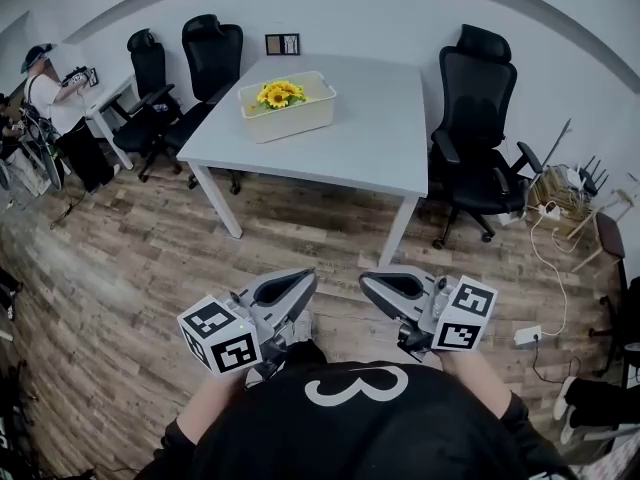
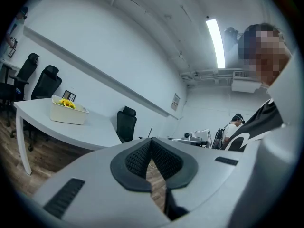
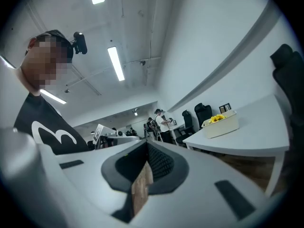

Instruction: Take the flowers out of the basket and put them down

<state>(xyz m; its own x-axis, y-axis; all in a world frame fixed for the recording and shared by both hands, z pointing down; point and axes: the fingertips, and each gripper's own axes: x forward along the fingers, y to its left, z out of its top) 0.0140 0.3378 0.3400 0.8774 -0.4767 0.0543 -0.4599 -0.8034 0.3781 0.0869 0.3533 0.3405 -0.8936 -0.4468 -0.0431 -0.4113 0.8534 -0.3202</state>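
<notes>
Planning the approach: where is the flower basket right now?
In the head view the cream basket stands on the left half of the white table ahead, yellow flowers in it, with a small picture frame behind it.

Basket on white table

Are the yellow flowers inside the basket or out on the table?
Inside. The flowers poke up over the rim of the white basket, which stands on the table. None lie on the tabletop.
</notes>
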